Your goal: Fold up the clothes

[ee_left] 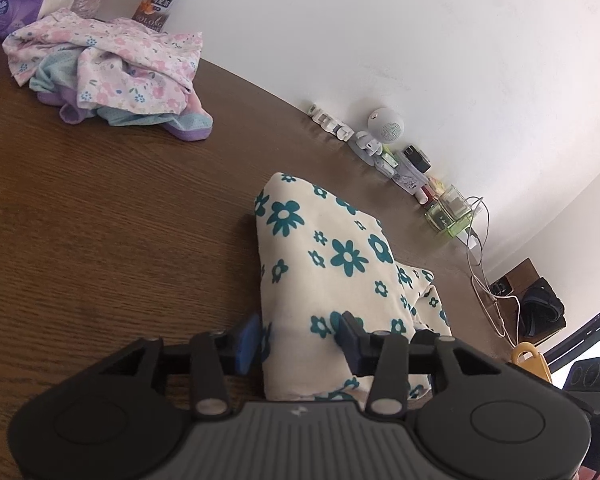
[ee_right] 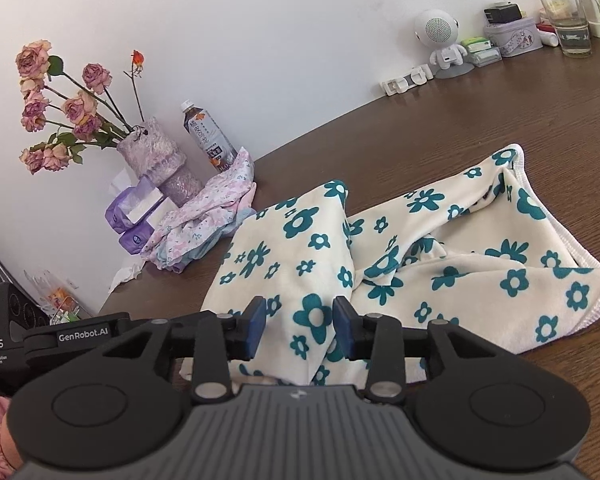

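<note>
Two tongs partly open over one flowered cloth on the worktop.

The cream cloth with teal flowers (ee_right: pixel 440 256) lies rumpled on the brown worktop (ee_left: pixel 100 220), one raised fold standing between each pair of pads. The left tongs (ee_left: pixel 300 338) are partly open, fabric in the gap; whether the pads press it, I cannot tell. The right tongs (ee_right: pixel 300 326) are likewise partly open around a fold, gaps showing beside the pads. One heap of pink-flowered clothes (ee_left: pixel 108 68) lies well apart, beside one bottle (ee_right: pixel 208 136) and one vase of roses (ee_right: pixel 152 156).
</note>
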Tool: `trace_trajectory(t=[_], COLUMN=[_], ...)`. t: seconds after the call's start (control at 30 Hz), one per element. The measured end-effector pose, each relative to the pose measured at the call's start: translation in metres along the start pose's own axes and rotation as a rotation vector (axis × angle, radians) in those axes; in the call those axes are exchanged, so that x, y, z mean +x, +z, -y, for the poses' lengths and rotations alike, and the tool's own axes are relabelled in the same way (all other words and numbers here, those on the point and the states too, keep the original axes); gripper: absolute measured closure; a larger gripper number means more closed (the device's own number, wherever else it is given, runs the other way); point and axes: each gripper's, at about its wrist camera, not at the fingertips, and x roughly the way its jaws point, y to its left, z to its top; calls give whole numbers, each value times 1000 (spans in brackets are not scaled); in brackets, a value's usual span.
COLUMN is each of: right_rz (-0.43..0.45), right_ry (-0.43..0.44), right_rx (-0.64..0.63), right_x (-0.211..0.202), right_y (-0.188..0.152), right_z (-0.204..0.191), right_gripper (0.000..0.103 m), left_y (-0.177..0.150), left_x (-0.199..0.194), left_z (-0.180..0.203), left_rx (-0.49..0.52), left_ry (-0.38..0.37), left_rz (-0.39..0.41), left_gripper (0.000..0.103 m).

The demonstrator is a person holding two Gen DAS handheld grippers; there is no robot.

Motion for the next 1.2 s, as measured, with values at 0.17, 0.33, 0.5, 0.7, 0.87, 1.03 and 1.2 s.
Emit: trace_trajectory(t=[0.17,0.33,0.5,0.7,0.87,1.03,1.2], right_rz=[-28,-36,-34,2,-36,-60,-67], right_ry=[-3,2,5,14,-80,-147,-168], right_rx=[-1,9,17,-65,-328,-433,-443], right_x=[0,7,9,-20,-30,-14,-4], right_y=[-6,-10,-12,-17,-32,-39,-38], right_z=[-2,3,7,-4,-35,-48,-45], right_gripper=[72,85,86,70,67,68,79], left_y=[-6,-8,-10,-22,-40,-49,-50], left_x=[3,3,3,-18,-18,-11,-11], left_z=[1,2,2,12,27,38,38], left_rx=[4,20,24,195,381,476,523], left_ry=[2,-2,-1,31,110,163,202], left_rz=[-22,-8,5,17,-7,10,49], left_gripper=[64,76,71,57,55,60,82])
